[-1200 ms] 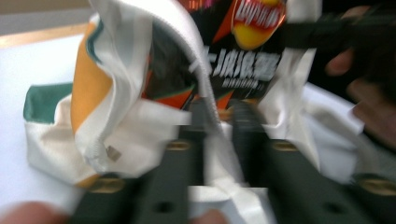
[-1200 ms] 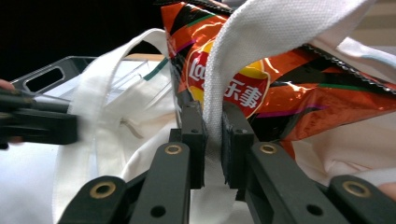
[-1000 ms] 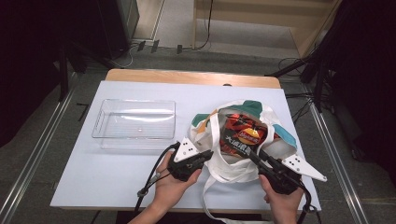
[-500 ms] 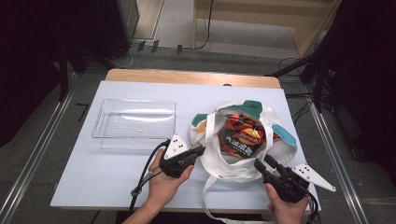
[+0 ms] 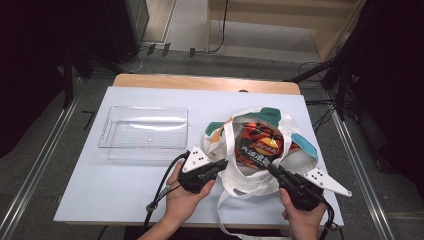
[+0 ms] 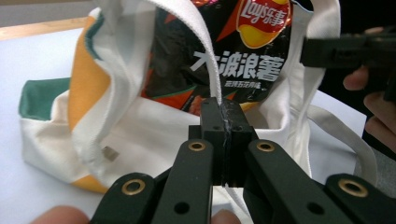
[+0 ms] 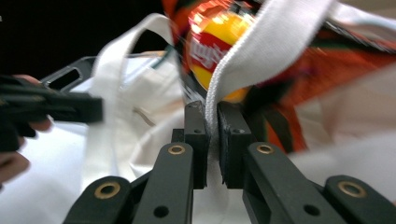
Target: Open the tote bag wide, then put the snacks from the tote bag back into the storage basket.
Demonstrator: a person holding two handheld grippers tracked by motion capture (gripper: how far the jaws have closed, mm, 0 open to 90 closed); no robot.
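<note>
While the left gripper (image 6: 223, 114) is clamped on one white strap (image 6: 205, 60) of the tote bag (image 5: 260, 150), the right gripper (image 7: 212, 123) has just been closing on the other strap (image 7: 252, 51). The chip bag (image 5: 259, 145) lies inside, right of the clear tray (image 5: 142, 134). Next move probably: pulling the straps apart to widen the mouth.

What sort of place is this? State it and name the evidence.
Probably a lab or recording workspace, not a home: a white-topped table stands between metal floor rails, black cables trail over grey flooring, and dark equipment stands flank it.
</note>
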